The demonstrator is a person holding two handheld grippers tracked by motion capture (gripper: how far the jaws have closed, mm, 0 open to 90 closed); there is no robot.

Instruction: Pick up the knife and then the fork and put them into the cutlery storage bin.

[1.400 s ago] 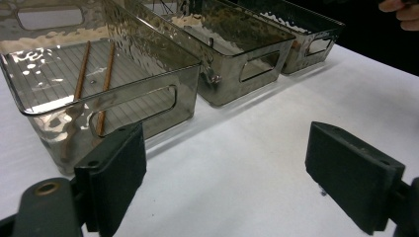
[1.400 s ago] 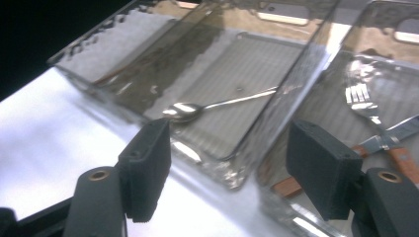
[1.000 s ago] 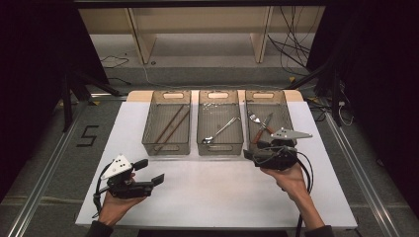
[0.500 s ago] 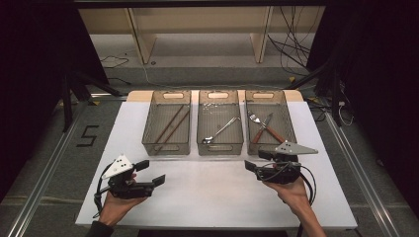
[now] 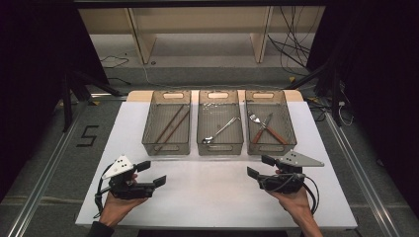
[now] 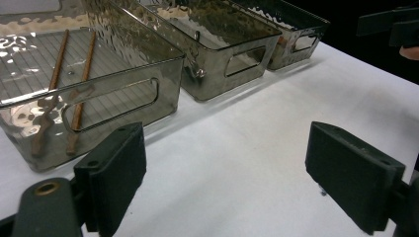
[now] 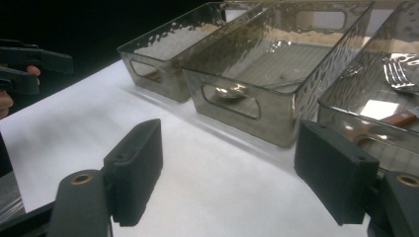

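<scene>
Three clear bins stand in a row at the far side of the white table (image 5: 212, 197). The left bin (image 5: 148, 140) holds two brown chopsticks (image 5: 170, 123) (image 6: 84, 74), the middle bin (image 5: 200, 140) a spoon (image 5: 221, 129) (image 7: 230, 92), and the right bin (image 5: 292, 138) a fork (image 5: 254, 118) (image 7: 400, 71) crossed with a wooden-handled utensil (image 5: 272, 132). My left gripper (image 5: 152, 174) (image 6: 232, 173) rests open near the front left, nothing between its jaws. My right gripper (image 5: 260, 166) (image 7: 237, 177) hovers open near the front right; its jaws have just been opening, with nothing between them.
Bare white tabletop lies between the two grippers and the bins. A wooden shelf frame (image 5: 197, 29) and loose cables (image 5: 291, 44) sit on the floor beyond the table. A "5" mark (image 5: 88, 136) is on the floor at left.
My right gripper has drawn back from the front of the right bin toward the table's near edge and sunk a little. The left gripper has stayed put.
</scene>
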